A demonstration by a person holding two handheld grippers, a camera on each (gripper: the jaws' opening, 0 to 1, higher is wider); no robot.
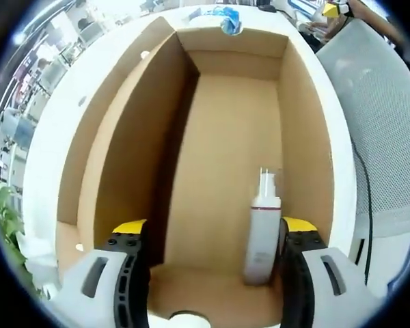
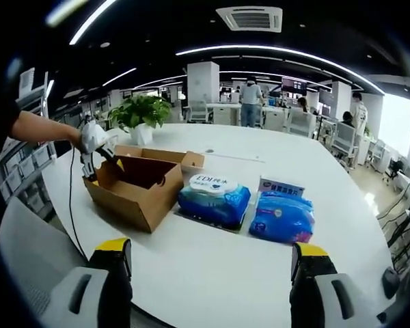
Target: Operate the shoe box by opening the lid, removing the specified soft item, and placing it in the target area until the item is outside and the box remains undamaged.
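The brown cardboard shoe box [image 1: 225,137] stands open under my left gripper [image 1: 215,229], whose jaws are spread wide over its near end with nothing between them. Inside lies a white bottle [image 1: 262,229] with a clear cap and a dark red band, close to the right jaw. In the right gripper view the box [image 2: 137,184] sits on the white table [image 2: 212,273] at left, its lid [image 2: 160,156] folded back. A person's hand holds the left gripper [image 2: 92,154] at its far end. My right gripper [image 2: 212,247] hangs open above the table's near edge.
Two blue soft wipe packs [image 2: 214,198] [image 2: 282,215] lie on the table right of the box; one pack [image 1: 227,17] shows beyond the box's far wall. A potted plant [image 2: 142,109] stands behind. A grey mesh chair [image 1: 383,123] is beside the table.
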